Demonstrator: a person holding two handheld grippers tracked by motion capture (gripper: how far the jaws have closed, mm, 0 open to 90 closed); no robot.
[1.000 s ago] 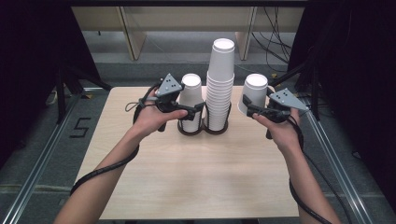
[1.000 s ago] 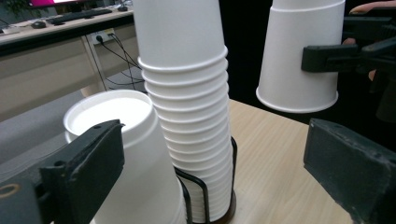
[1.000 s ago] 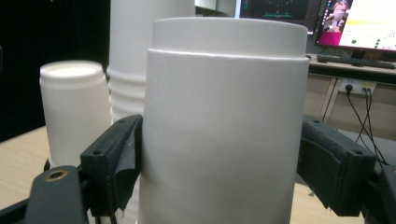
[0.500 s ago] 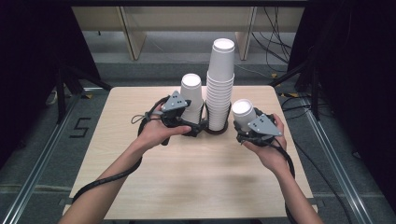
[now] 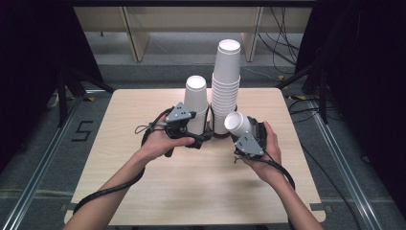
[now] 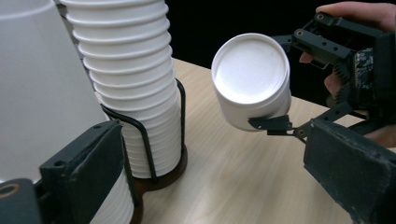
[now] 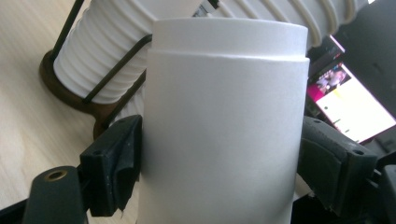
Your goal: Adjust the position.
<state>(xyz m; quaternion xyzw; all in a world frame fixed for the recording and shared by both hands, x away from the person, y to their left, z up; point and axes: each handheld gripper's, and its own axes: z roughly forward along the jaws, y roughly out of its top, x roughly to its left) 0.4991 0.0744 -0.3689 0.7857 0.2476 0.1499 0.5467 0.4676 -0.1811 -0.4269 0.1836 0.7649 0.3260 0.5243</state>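
Pulling paper cups off the stacks

Beside the tall cup stack (image 5: 225, 91), right claw (image 5: 238, 128) is pinching one paper cup (image 5: 236, 123); left claw (image 5: 198, 125) is gripping the shorter stack (image 5: 197, 103), steadying it.

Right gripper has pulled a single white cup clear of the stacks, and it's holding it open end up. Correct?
Not quite. The right gripper is shut on a single white cup held apart from the tall stack, but the cup's closed base faces up, tilted, not its open end. The left gripper view shows the flat base plainly.
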